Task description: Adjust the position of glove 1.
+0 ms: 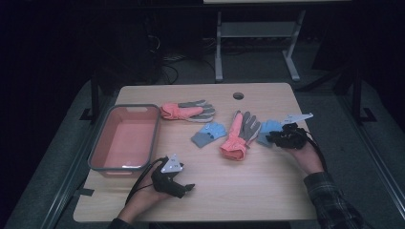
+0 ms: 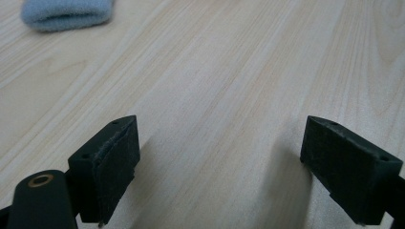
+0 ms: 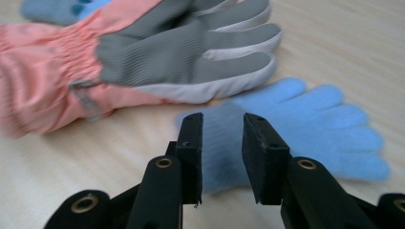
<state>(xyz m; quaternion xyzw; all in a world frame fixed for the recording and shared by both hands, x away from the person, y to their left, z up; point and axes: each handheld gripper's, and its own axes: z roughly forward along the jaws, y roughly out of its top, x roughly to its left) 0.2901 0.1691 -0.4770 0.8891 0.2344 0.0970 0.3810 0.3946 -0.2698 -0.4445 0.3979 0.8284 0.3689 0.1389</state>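
Item 1, my right hand-held gripper (image 3: 220, 160): jaws drawn close with a narrow gap, the cuff of a blue glove (image 3: 305, 129) seen between them. I cannot tell whether the pads press on the knit.

Item 2, that blue glove (image 1: 268, 131): flat on the bench (image 1: 229, 191), right of centre, fingers spread, just beside a pink and grey glove (image 3: 157, 62) whose grey fingers lie along its edge.

Item 3, my left hand-held gripper (image 2: 219, 167): jaws wide apart over bare wood, near the front left of the bench (image 2: 229, 71), close to the corner of a pink bin (image 1: 123, 138).

Item 4, second blue glove (image 1: 209, 133): mid-bench, left of the pink and grey glove (image 1: 237, 136).

Item 5, second pink and grey glove (image 1: 187, 111): farther back, just beside the bin's far corner.
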